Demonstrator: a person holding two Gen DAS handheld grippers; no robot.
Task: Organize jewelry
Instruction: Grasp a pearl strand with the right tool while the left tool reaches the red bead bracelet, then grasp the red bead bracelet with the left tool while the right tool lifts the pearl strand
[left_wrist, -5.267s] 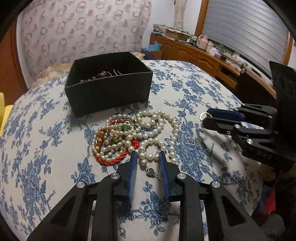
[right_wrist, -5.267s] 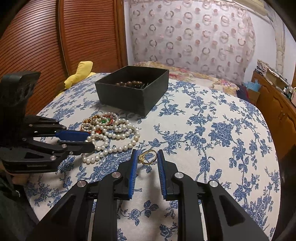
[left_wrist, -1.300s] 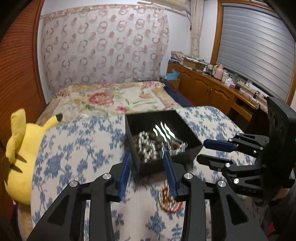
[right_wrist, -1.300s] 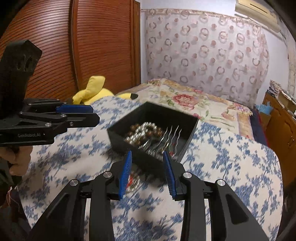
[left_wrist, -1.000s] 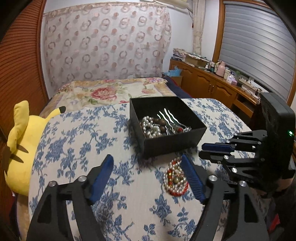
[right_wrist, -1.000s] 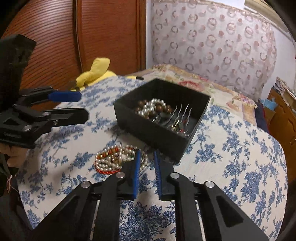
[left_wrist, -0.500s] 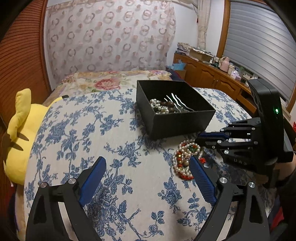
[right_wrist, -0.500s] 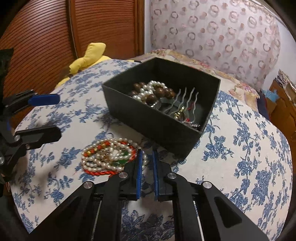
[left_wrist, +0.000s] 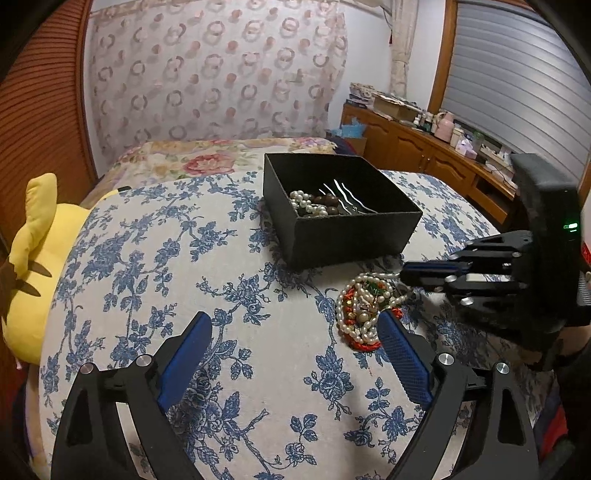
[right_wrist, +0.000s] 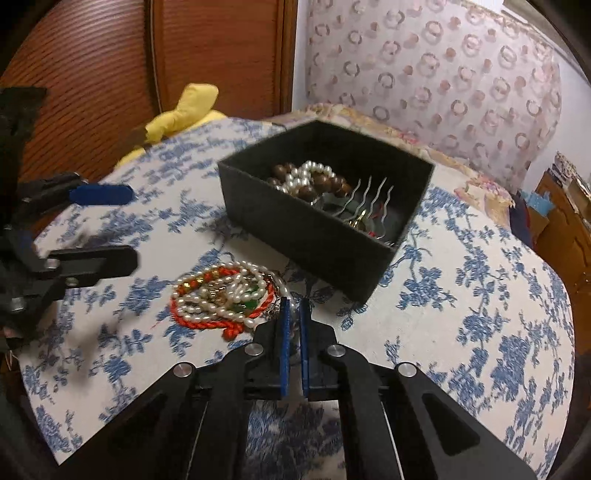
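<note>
A black box (left_wrist: 351, 236) (right_wrist: 295, 229) on the blue-flowered tablecloth holds a pearl strand, brown beads and wavy hair pins. In front of it lies a pile of jewelry (left_wrist: 364, 306) (right_wrist: 221, 295): pearl strands, a red cord, green and gold bits. My left gripper (left_wrist: 291, 319) (right_wrist: 125, 227) stands wide open over bare cloth, its right finger beside the pile. My right gripper (right_wrist: 292, 302) (left_wrist: 404, 275) has its jaws closing, almost together, with the tips at the pile's edge against a pearl strand. Whether they pinch it is hidden.
A yellow plush toy (left_wrist: 33, 266) (right_wrist: 184, 110) lies off the table's left side. Behind the table is a bed with a floral cover (left_wrist: 207, 158). A wooden cabinet (left_wrist: 424, 147) runs along the right wall. The round table's edge curves close below both grippers.
The long pearl necklace has gone from the table into the box. My left gripper opened wide and drew back. The right gripper narrowed and came down to the pile's edge.
</note>
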